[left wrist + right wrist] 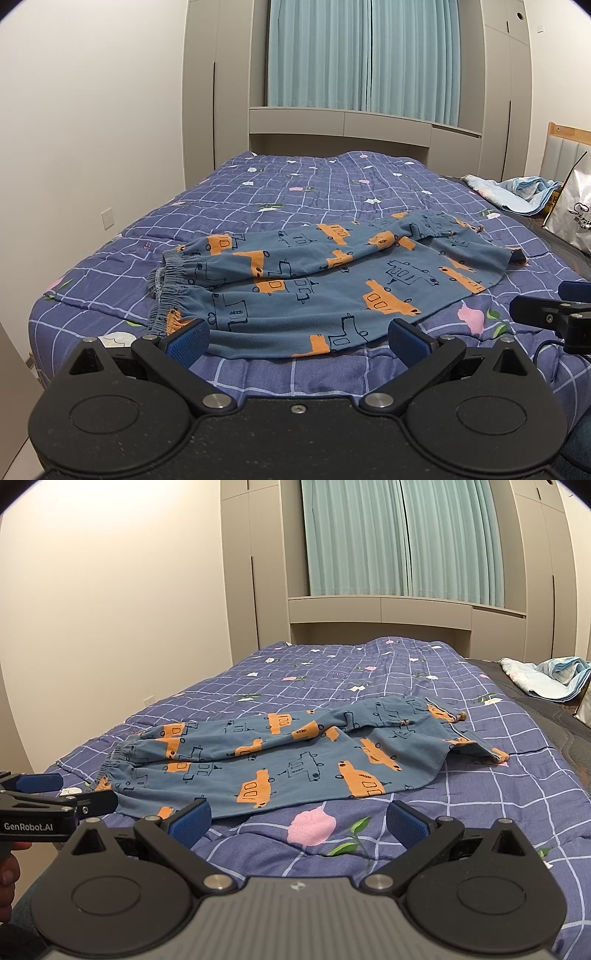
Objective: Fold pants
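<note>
Blue pants [317, 284] with orange car prints lie flat across the bed, cuffs at the left, waistband at the right; they also show in the right wrist view [295, 764]. The far leg lies partly over the near one. My left gripper [297, 339] is open and empty, just in front of the near leg's hem edge. My right gripper [297, 821] is open and empty, over the quilt a little short of the pants' near edge. The right gripper shows at the right edge of the left wrist view [554, 314]; the left gripper shows at the left edge of the right wrist view [55, 797].
The bed is covered by a blue checked quilt [295, 192] with flower prints. A crumpled light blue cloth [517, 192] and a white bag [570, 210] lie at the far right. Wardrobes and a curtain [362, 55] stand behind the bed; a wall is at the left.
</note>
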`<state>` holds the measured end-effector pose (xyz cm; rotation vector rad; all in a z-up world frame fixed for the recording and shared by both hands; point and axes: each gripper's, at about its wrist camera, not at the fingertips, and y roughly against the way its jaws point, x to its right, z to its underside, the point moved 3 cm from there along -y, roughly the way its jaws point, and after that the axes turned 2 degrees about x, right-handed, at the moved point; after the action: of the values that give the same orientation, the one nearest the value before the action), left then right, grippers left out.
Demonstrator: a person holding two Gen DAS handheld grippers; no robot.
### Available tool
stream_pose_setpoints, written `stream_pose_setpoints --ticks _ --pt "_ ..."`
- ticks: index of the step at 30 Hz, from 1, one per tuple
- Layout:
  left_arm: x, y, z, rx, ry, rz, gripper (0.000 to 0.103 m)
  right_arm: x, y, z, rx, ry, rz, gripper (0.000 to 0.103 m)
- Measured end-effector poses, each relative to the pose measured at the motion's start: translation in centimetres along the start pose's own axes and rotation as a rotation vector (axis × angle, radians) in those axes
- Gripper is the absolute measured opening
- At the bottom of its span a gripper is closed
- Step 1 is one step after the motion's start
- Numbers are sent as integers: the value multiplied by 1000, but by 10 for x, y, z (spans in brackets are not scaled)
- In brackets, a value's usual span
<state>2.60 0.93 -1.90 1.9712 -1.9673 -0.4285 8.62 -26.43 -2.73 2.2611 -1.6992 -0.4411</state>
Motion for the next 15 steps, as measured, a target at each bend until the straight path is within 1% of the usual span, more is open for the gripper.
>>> stream_pose_setpoints --ticks 15 --pt "1 0 0 -1 -1 -2 103 0 0 0 1 -1 0 103"
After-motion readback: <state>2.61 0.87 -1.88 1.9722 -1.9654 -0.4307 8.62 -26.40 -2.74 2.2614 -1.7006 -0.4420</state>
